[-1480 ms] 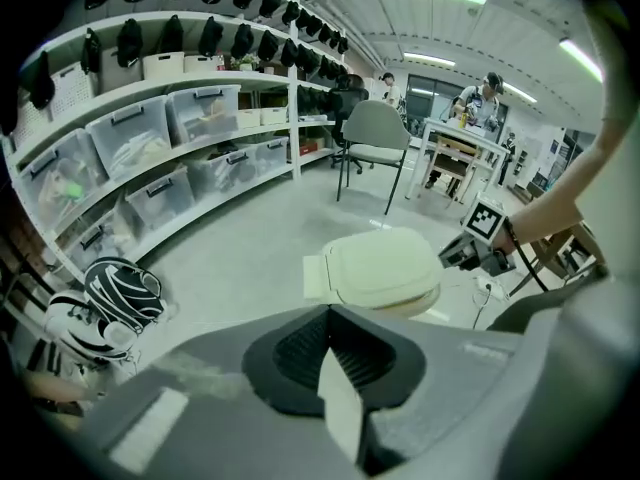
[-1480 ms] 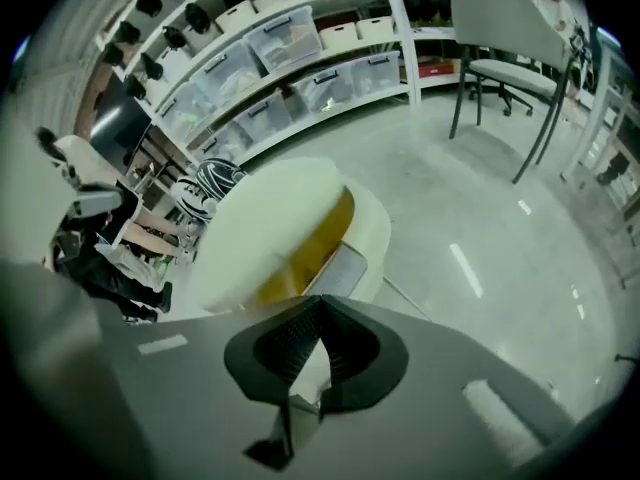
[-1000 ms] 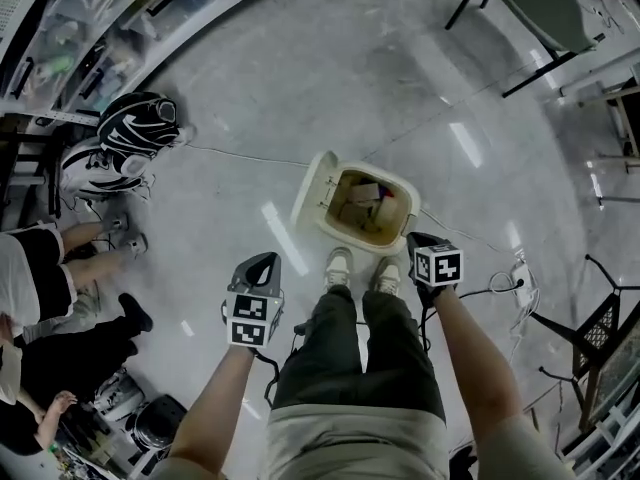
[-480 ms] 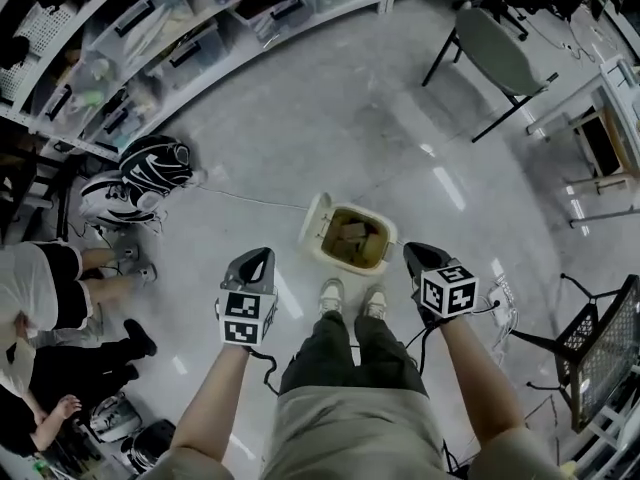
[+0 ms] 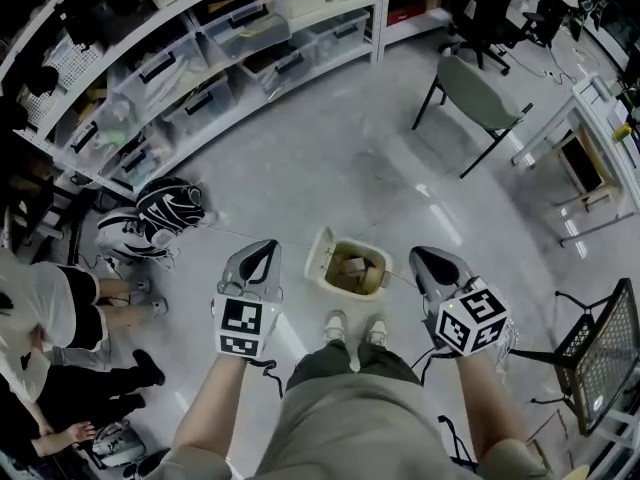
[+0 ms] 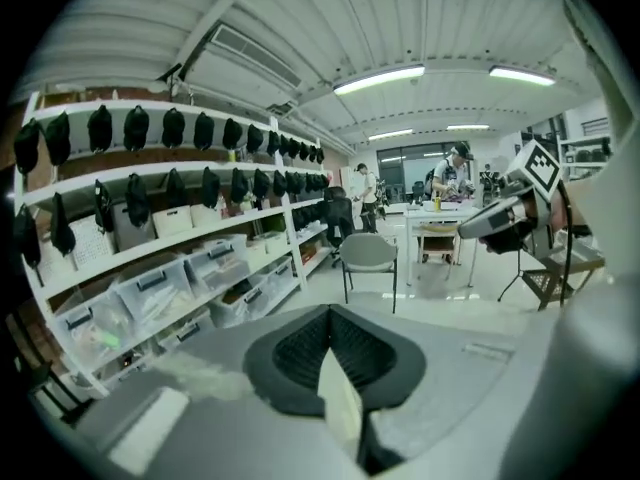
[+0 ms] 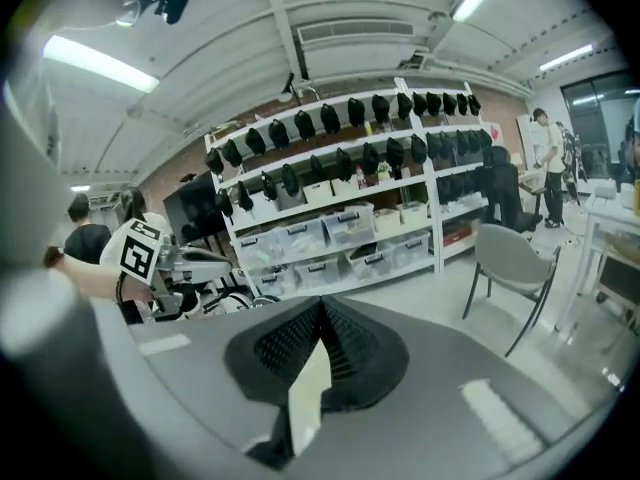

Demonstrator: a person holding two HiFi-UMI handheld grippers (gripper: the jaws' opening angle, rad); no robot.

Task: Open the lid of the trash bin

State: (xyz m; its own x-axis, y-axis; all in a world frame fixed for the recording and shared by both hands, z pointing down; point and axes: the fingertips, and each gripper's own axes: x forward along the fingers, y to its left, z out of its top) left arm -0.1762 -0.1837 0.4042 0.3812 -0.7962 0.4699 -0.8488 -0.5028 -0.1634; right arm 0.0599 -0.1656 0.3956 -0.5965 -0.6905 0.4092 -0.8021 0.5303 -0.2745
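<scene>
The trash bin (image 5: 350, 291) looks small from the head view, and the brownish scraps inside it are too blurred to name. It stands on the floor (image 5: 330, 158) just beyond the person's shoes (image 5: 337, 325), between the two claws. Its cream lid (image 5: 320, 251) is raised, tipped up at the bin's left edge. People (image 5: 40, 308) at the left are cut off by the frame edge.

The left claw (image 5: 262, 252) and right claw (image 5: 424, 258) hang in the air, apart from the bin. Each gripper view shows ribbed black pads pressed together with nothing between them.

The floor is glossy grey and mirrors the ceiling lights. Far shelves (image 5: 200, 78) carry clear plastic boxes. A grey chair (image 5: 478, 93) stands far right, and a black-and-white backpack (image 5: 165, 208) lies at left.
</scene>
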